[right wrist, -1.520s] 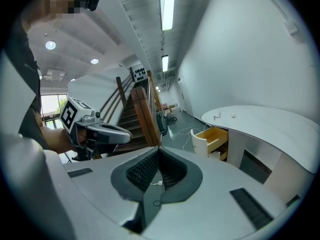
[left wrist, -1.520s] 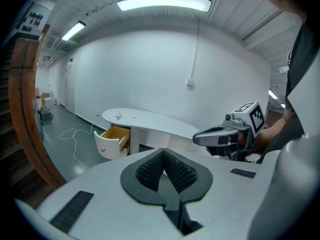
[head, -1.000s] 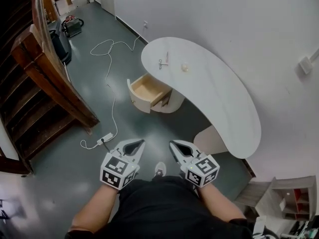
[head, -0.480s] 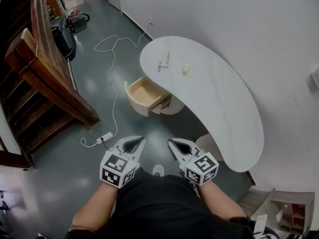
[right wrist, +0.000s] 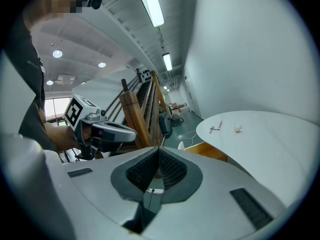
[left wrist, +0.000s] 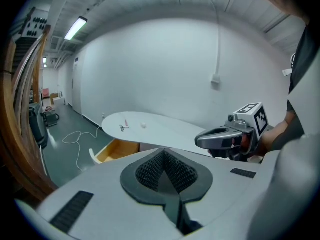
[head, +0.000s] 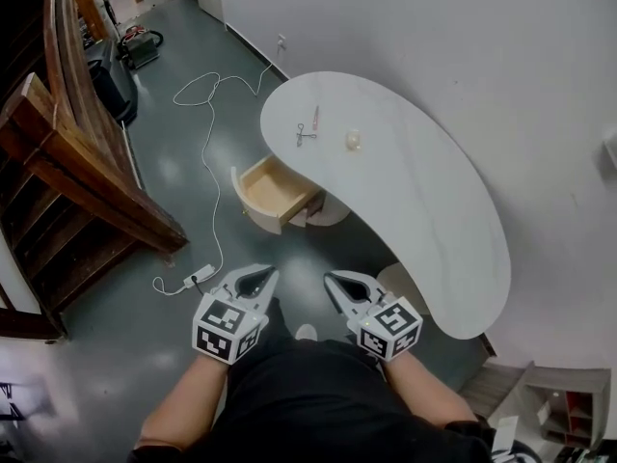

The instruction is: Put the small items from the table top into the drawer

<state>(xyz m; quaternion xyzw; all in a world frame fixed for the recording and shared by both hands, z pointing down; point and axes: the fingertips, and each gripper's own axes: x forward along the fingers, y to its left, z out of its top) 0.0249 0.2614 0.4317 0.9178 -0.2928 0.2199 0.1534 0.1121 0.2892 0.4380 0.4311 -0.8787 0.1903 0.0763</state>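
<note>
A white curved table stands by the wall, well ahead of me. Near its far end lie a small metal scissors-like item, a pink pen and a small white ball. Under that end a wooden drawer stands pulled open and looks empty. My left gripper and right gripper are held side by side close to my body, both shut with nothing between their pads, far from the table. The right gripper view shows the same ball and drawer.
A dark wooden staircase runs along the left. A white cable trails over the grey floor to a power strip left of my grippers. A low shelf unit stands at the bottom right. Open floor lies between me and the drawer.
The table and drawer have drifted slightly left in the head view as the view shifted. Both grippers stay shut in the same place before my body.
</note>
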